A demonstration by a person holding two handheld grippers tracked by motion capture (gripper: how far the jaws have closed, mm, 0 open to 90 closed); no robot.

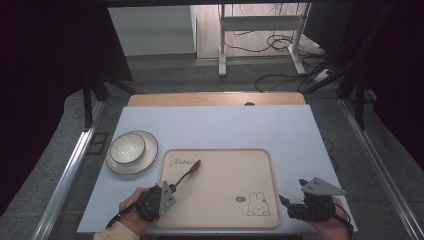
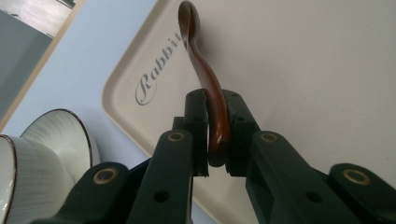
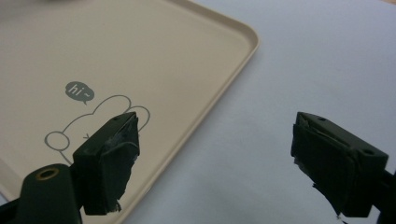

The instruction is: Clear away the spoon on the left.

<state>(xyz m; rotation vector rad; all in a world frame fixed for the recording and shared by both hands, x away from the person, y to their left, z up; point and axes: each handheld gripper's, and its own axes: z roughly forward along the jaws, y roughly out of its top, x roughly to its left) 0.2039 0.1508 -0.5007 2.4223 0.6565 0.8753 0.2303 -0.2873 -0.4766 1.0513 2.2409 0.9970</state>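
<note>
Beige rabbit tray (image 1: 220, 210) sits at table centre, bowl on plate (image 1: 131, 151) at its 10 o'clock. Left gripper (image 1: 167, 192) clamps the brown spoon (image 1: 187, 171) by its handle over the tray, apparently not yet delivered anywhere. Right gripper (image 1: 289, 202) idles wide open and empty at the tray's 4 o'clock.

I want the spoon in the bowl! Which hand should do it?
Probably the left. The left gripper already grips the spoon, and the bowl sits on its side. The right gripper is open, far away.
</note>
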